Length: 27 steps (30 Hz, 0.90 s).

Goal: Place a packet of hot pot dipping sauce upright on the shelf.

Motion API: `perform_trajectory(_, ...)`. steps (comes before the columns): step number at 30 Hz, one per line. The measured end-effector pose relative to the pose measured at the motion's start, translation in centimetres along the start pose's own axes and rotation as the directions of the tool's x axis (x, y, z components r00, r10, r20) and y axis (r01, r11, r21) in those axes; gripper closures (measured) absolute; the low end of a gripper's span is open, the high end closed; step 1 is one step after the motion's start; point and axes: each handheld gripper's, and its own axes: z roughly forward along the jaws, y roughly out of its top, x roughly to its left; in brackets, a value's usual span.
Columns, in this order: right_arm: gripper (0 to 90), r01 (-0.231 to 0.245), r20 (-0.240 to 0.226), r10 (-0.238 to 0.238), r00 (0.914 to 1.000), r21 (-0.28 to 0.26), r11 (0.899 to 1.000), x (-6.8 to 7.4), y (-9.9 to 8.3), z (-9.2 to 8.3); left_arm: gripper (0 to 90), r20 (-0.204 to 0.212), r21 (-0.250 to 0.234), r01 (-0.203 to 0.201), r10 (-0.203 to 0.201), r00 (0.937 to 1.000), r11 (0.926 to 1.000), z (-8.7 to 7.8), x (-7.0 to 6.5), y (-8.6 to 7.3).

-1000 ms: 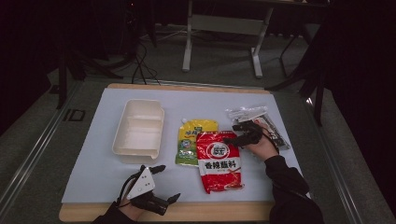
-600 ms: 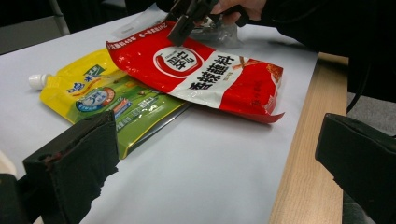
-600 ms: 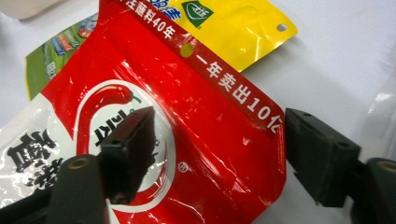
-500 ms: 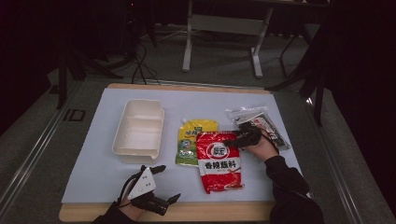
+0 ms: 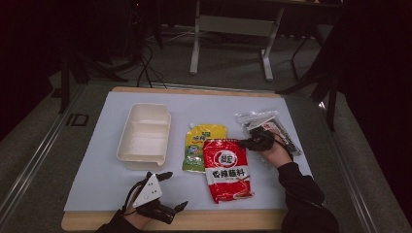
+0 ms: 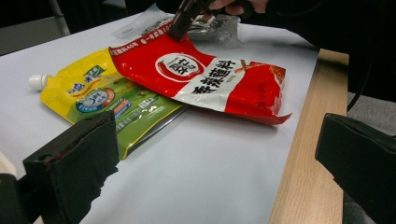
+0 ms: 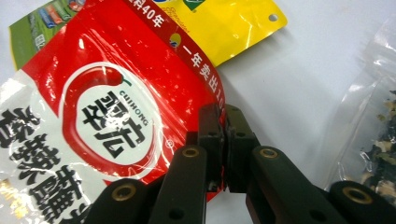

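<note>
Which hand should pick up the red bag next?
The right. The right gripper has just closed its jaws on the red bag's top corner. The left gripper waits open near the table edge, holding nothing.

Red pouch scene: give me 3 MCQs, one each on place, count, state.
1. The red pouch lies partly on:
A the tray
B the yellow pouch
C the floor

2. How many compartments has the white tray?
A one
B two
C four

3. The right gripper is:
A shut on the red pouch's edge
B wide open
C inside the tray

Answers:
1 B, the red pouch overlaps the yellow pouch's right side.
2 B, one divider splits the tray.
3 A, its jaws have just been closing and pinch the pouch's edge in the right gripper view.
</note>
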Motion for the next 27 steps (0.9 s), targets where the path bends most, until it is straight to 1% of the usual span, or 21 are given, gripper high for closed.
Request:
perform_trajectory(2,88.5,0.007,0.006,-0.007,1.0000,-0.007,1.000,0.4,0.3,-0.6,0.7,0.000,0.000,-0.001,0.001,1.0000,1.0000,0.0,0.0,0.0)
perform_trajectory(3,88.5,0.007,0.006,-0.007,1.0000,-0.007,1.000,0.4,0.3,-0.6,0.7,0.001,0.000,0.000,0.000,1.0000,1.0000,0.0,0.0,0.0)
perform_trajectory(4,88.6,0.016,0.009,-0.016,0.9998,-0.021,1.000,0.7,0.6,-1.1,0.7,0.001,0.000,0.001,-0.001,1.0000,1.0000,0.0,0.0,0.0)
perform_trajectory(6,88.6,0.027,0.014,-0.027,0.9995,-0.030,0.999,1.1,0.8,-1.7,0.7,0.002,0.000,0.002,-0.002,1.0000,1.0000,0.0,0.0,0.0)
perform_trajectory(7,88.7,0.027,0.014,-0.027,0.9995,-0.030,0.999,1.1,0.8,-1.7,0.7,0.003,-0.001,0.001,-0.001,1.0000,1.0000,0.0,-0.1,0.1)
perform_trajectory(8,88.7,0.039,0.024,-0.038,0.9990,-0.037,0.999,1.5,1.0,-2.3,0.7,0.005,-0.005,0.002,-0.002,1.0000,1.0000,0.0,-0.1,0.1)
perform_trajectory(10,88.7,0.044,0.022,-0.043,0.9989,-0.041,0.998,1.7,1.1,-2.6,0.7,0.013,-0.009,0.006,-0.006,0.9999,0.9999,0.0,-0.2,0.2)
perform_trajectory(11,88.7,0.056,0.029,-0.054,0.9981,-0.046,0.997,2.0,1.1,-2.8,0.7,0.017,-0.011,0.010,-0.010,0.9998,0.9999,0.1,-0.3,0.2)
perform_trajectory(13,88.7,0.059,0.033,-0.057,0.9978,-0.052,0.997,2.2,1.2,-3.1,0.7,0.018,-0.011,0.011,-0.011,0.9998,0.9999,0.1,-0.3,0.2)
perform_trajectory(14,88.8,0.073,0.031,-0.071,0.9970,-0.067,0.995,2.8,1.5,-3.9,0.7,0.011,-0.009,0.003,-0.003,0.9999,1.0000,0.1,-0.3,0.3)
perform_trajectory(15,88.8,0.077,0.030,-0.075,0.9967,-0.072,0.994,2.9,1.5,-4.1,0.7,-0.003,-0.007,-0.001,0.001,1.0000,1.0000,0.1,-0.3,0.4)
perform_trajectory(17,88.9,0.078,0.030,-0.076,0.9967,-0.088,0.993,3.2,1.6,-4.7,0.7,-0.012,-0.013,-0.008,0.008,0.9999,0.9999,0.0,-0.2,0.5)
perform_trajectory(19,88.9,0.082,0.029,-0.080,0.9964,-0.091,0.992,3.4,1.7,-5.0,0.7,-0.012,-0.013,-0.008,0.008,0.9999,0.9999,0.0,-0.2,0.5)
perform_trajectory(20,89.0,0.093,0.028,-0.090,0.9955,-0.105,0.990,3.8,1.8,-5.7,0.7,-0.023,-0.024,-0.018,0.018,0.9996,0.9995,0.0,-0.2,0.7)
perform_trajectory(21,89.0,0.097,0.030,-0.094,0.9951,-0.112,0.989,4.0,1.8,-6.0,0.7,-0.046,-0.016,-0.026,0.025,0.9986,0.9995,0.0,-0.3,0.8)
perform_trajectory(22,89.0,0.103,0.032,-0.100,0.9944,-0.118,0.988,4.3,1.9,-6.3,0.7,-0.046,-0.016,-0.026,0.025,0.9986,0.9995,0.0,-0.3,0.8)
perform_trajectory(23,89.1,0.109,0.030,-0.106,0.9939,-0.122,0.987,4.4,1.9,-6.6,0.7,-0.061,-0.005,-0.023,0.023,0.9979,0.9997,0.0,-0.3,0.9)
perform_trajectory(24,89.1,0.109,0.030,-0.106,0.9939,-0.122,0.987,4.4,1.9,-6.6,0.7,-0.065,0.000,-0.013,0.013,0.9978,0.9999,-0.1,-0.3,1.0)
perform_trajectory(25,89.1,0.117,0.028,-0.115,0.9930,-0.136,0.984,4.9,2.0,-7.3,0.7,-0.055,-0.004,0.017,-0.017,0.9984,0.9999,-0.3,-0.3,1.4)
perform_trajectory(26,89.1,0.125,0.030,-0.122,0.9921,-0.138,0.983,5.1,2.1,-7.6,0.7,-0.055,-0.004,0.017,-0.017,0.9984,0.9999,-0.3,-0.3,1.4)
perform_trajectory(27,89.1,0.135,0.039,-0.130,0.9907,-0.141,0.981,5.4,2.1,-7.8,0.7,-0.031,0.002,0.039,-0.039,0.9988,0.9993,-0.4,-0.3,1.8)
